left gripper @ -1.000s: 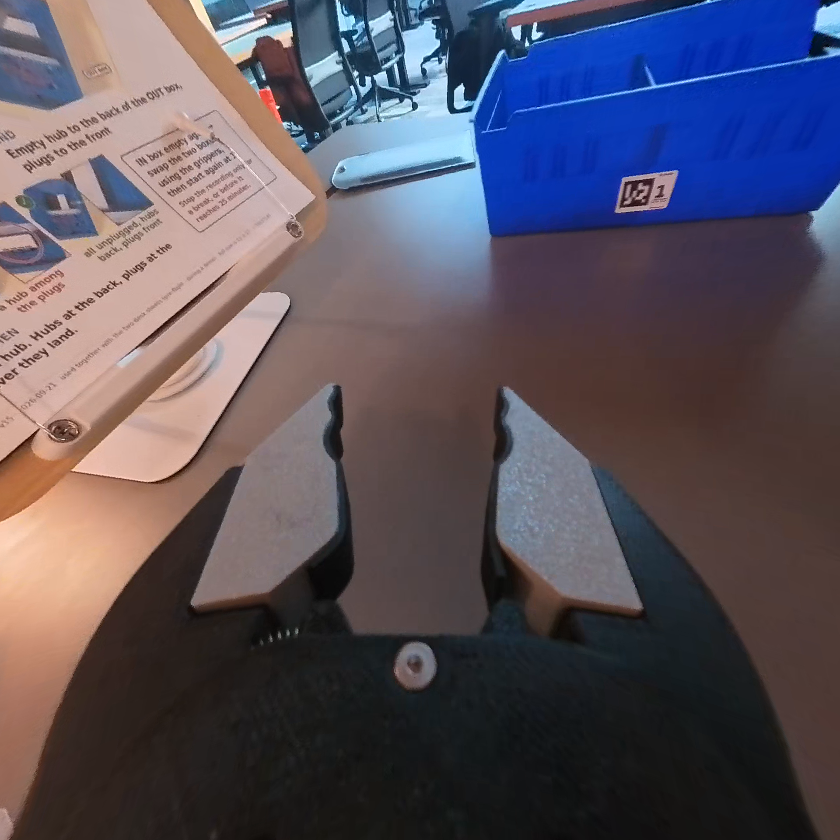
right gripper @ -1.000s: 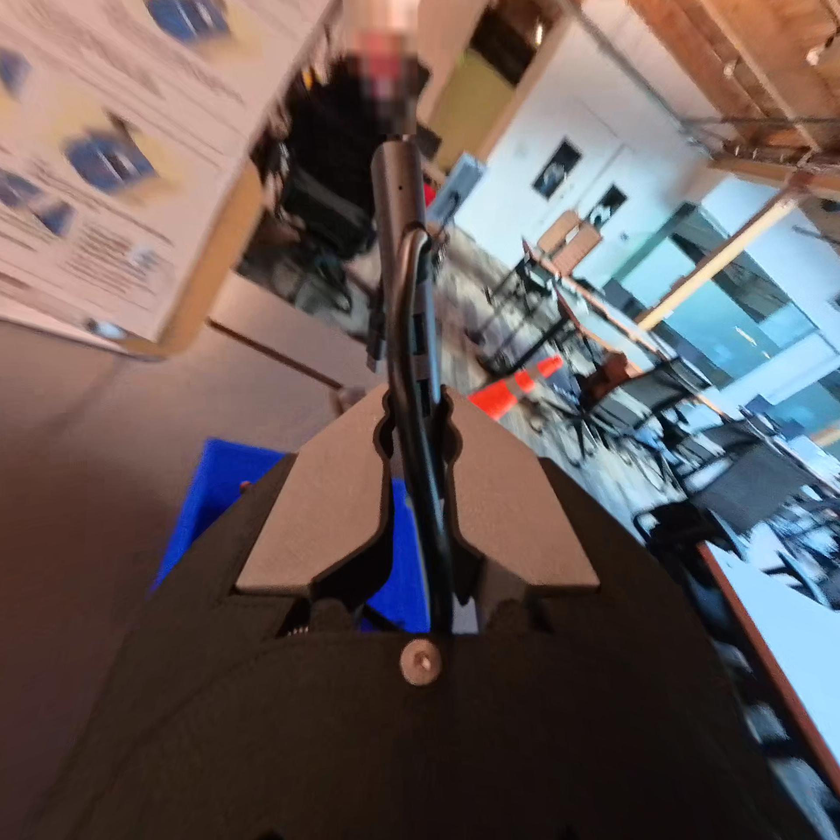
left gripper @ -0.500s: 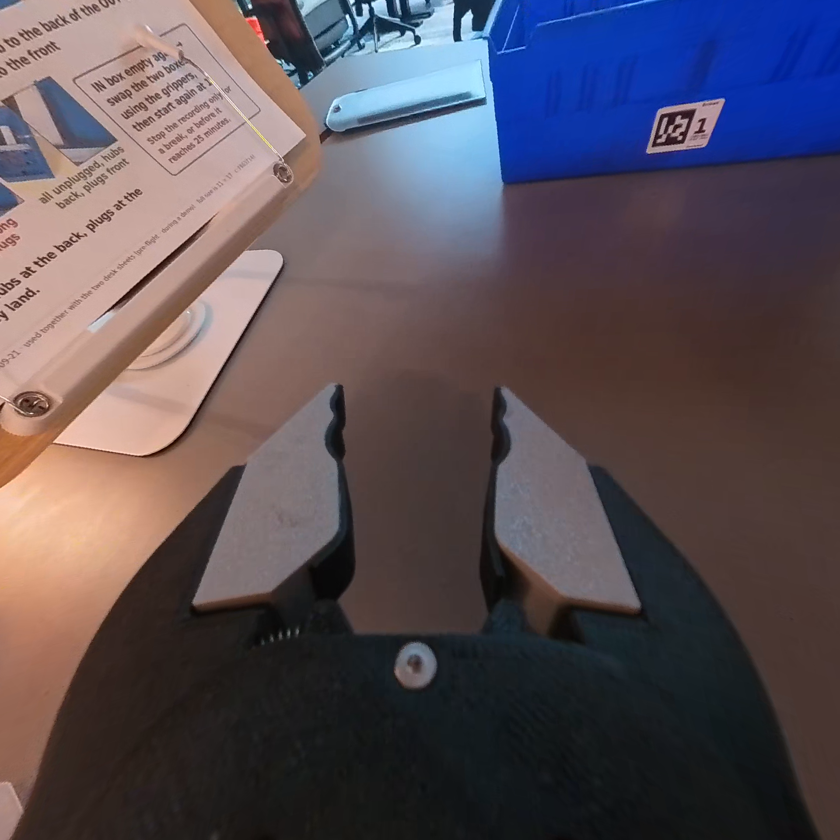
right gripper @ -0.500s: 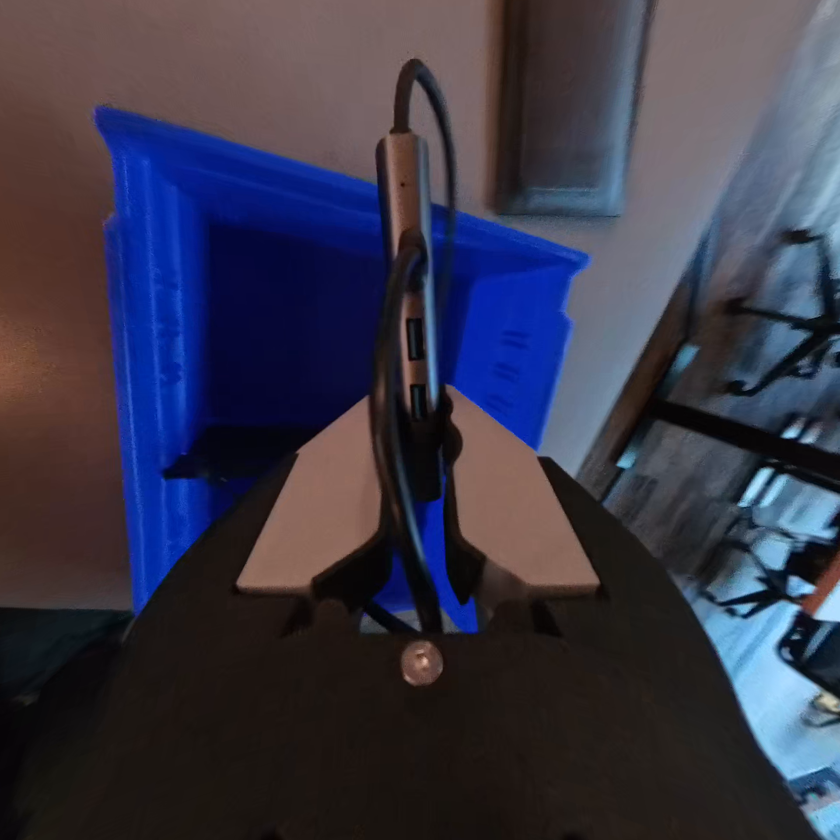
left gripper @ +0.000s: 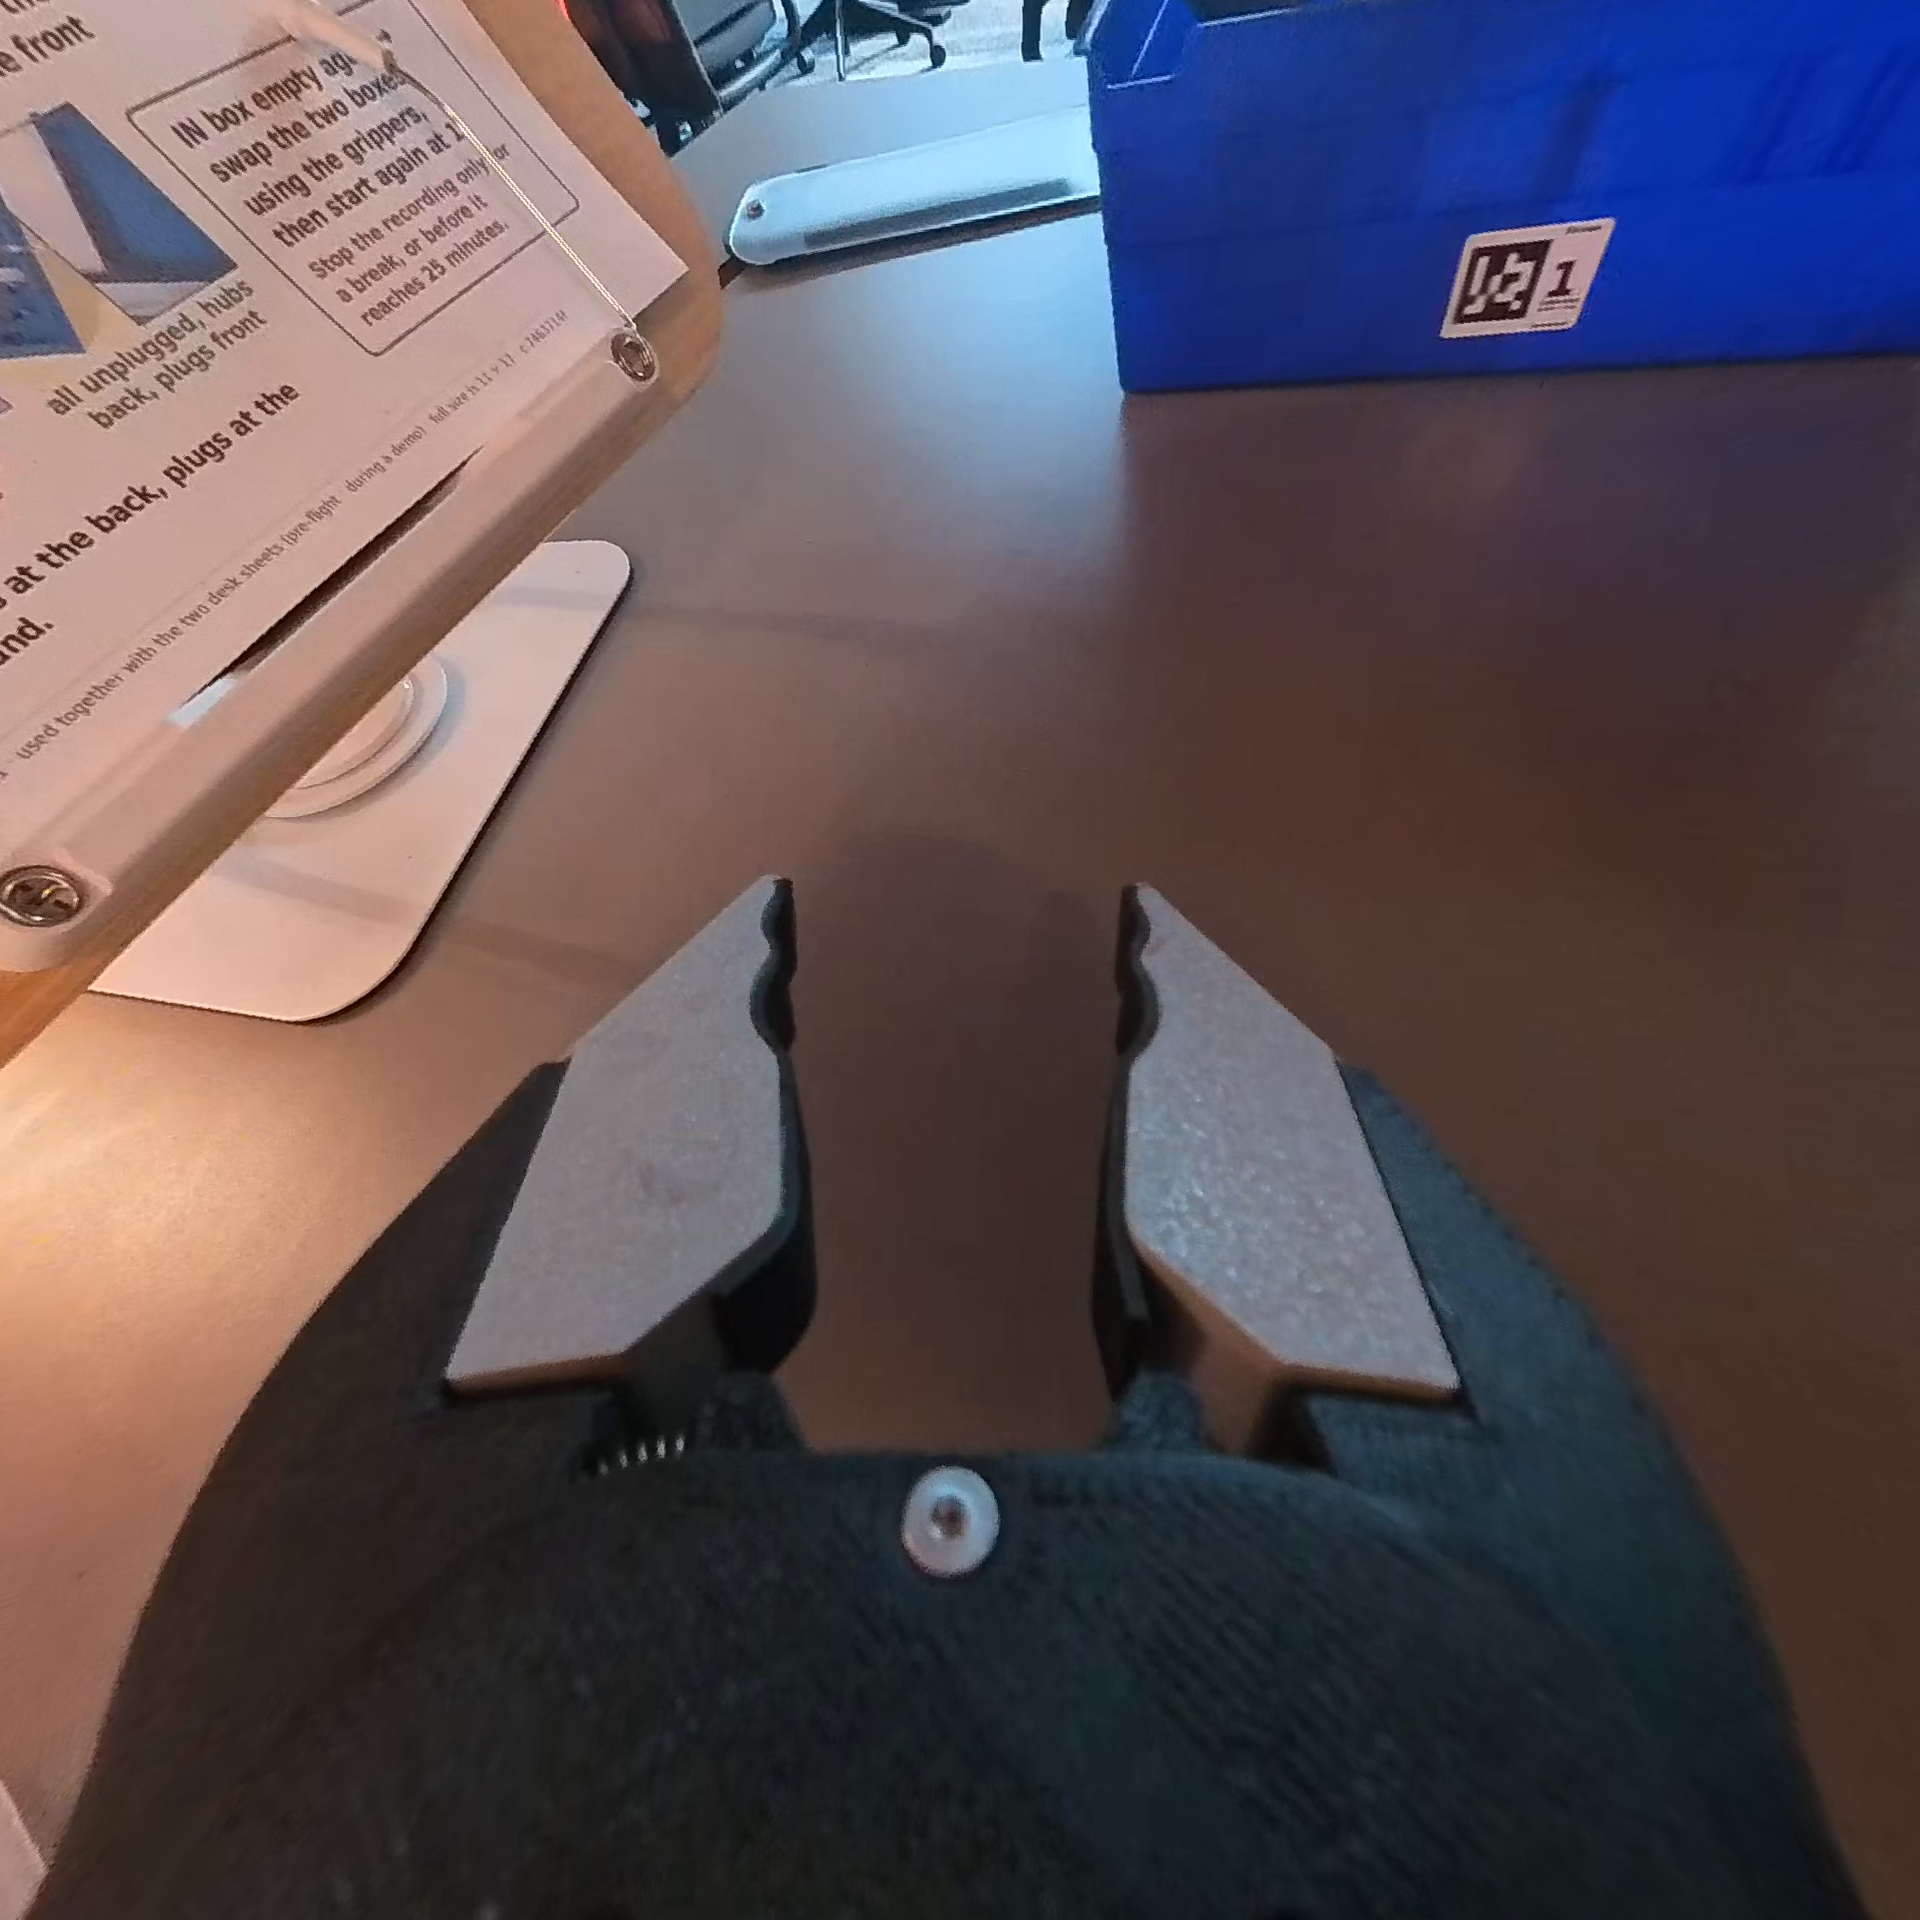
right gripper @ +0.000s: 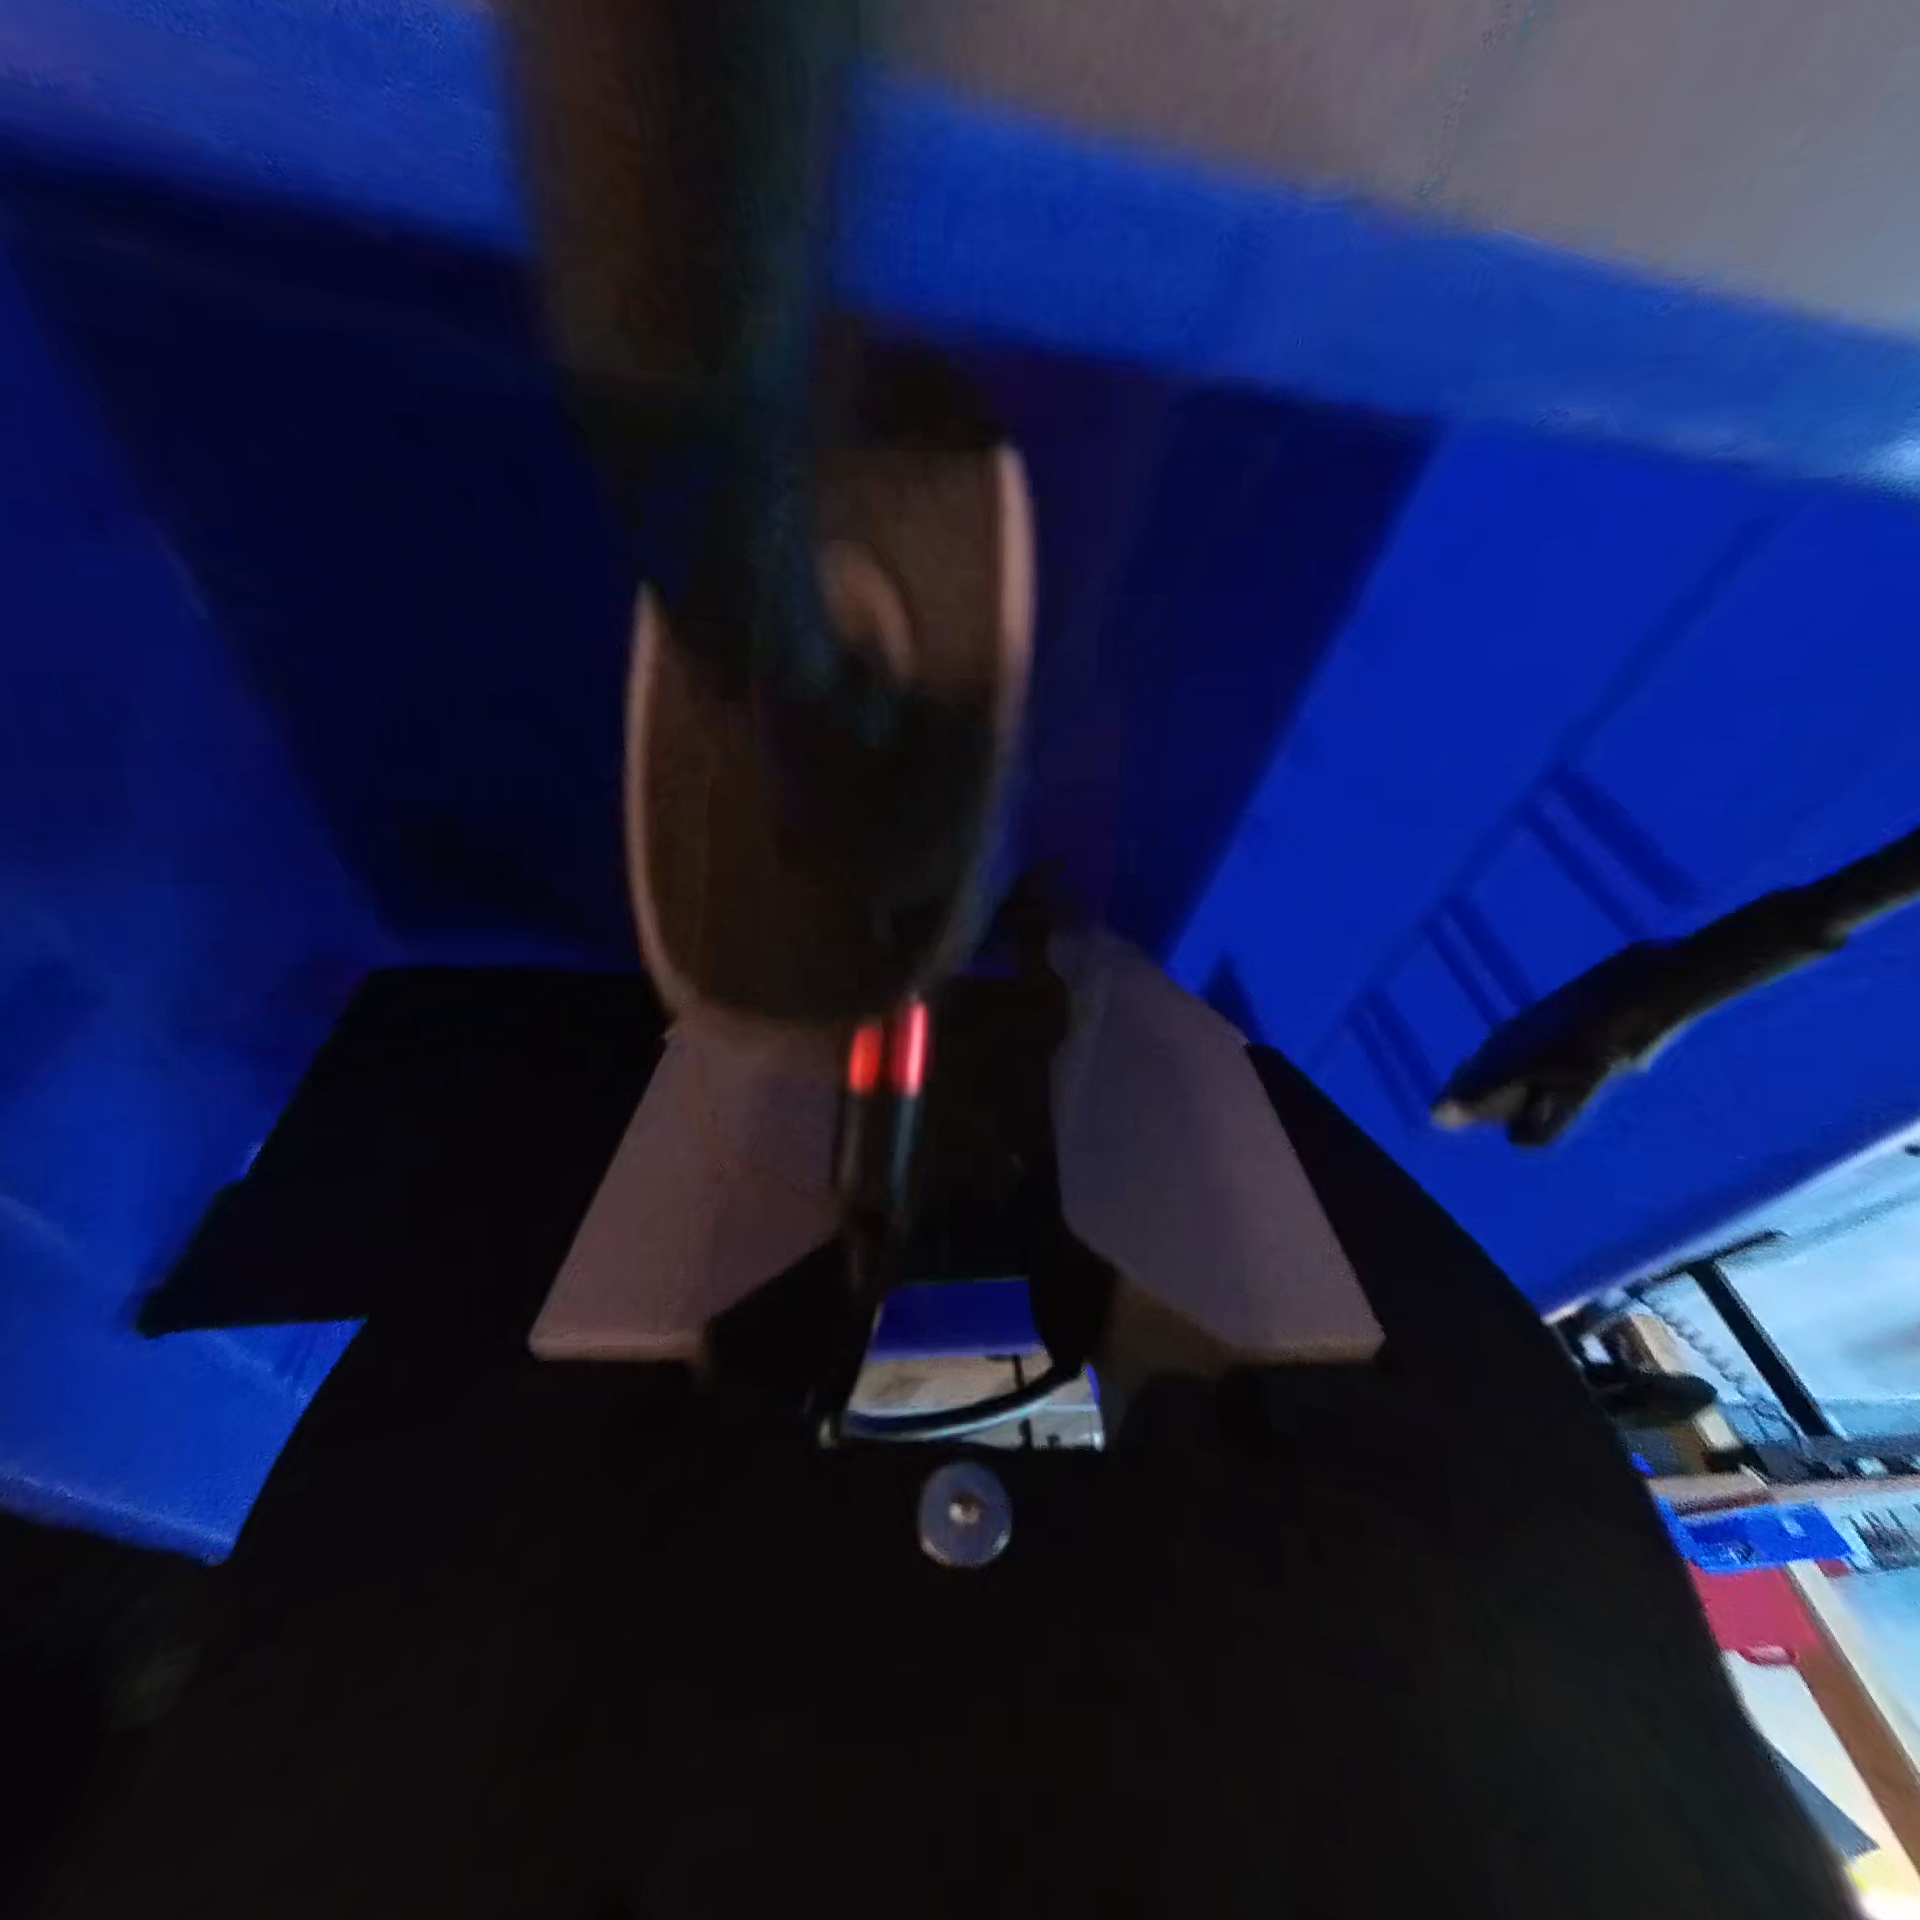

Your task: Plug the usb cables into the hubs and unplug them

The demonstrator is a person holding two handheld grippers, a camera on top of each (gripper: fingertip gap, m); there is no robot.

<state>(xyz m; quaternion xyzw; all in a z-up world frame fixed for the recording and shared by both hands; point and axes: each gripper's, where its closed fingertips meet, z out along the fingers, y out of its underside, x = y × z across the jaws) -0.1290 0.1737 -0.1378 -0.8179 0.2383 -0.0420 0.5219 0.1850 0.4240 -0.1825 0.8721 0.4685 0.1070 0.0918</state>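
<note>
My right gripper [right gripper: 940, 987] points down into a blue bin [right gripper: 1558, 644]. Its jaws stand apart. A grey USB hub [right gripper: 831, 748] shows heavily blurred just beyond the fingertips, over the bin's inside. I cannot tell if the fingers still touch it. A thin dark cable with red marks [right gripper: 883, 1049] runs between the fingers. My left gripper [left gripper: 956, 904] is open and empty, low over the brown table [left gripper: 1351, 727]. A blue bin with a white tag [left gripper: 1507, 156] stands at the far right of the left wrist view.
A tilted instruction sign [left gripper: 312, 364] on a white stand base [left gripper: 416, 831] is at the left. A flat white bar [left gripper: 904, 203] lies behind it. In the right wrist view, a black plug [right gripper: 1621, 1018] reaches in from the right and a black flat piece [right gripper: 416, 1143] lies at the left. About 40 centimetres separates my left fingertips from my right.
My right gripper swung from facing the room down into the blue bin and its jaws widened; the hub now sits ahead of the fingertips. My left gripper moved slightly forward, still open.
</note>
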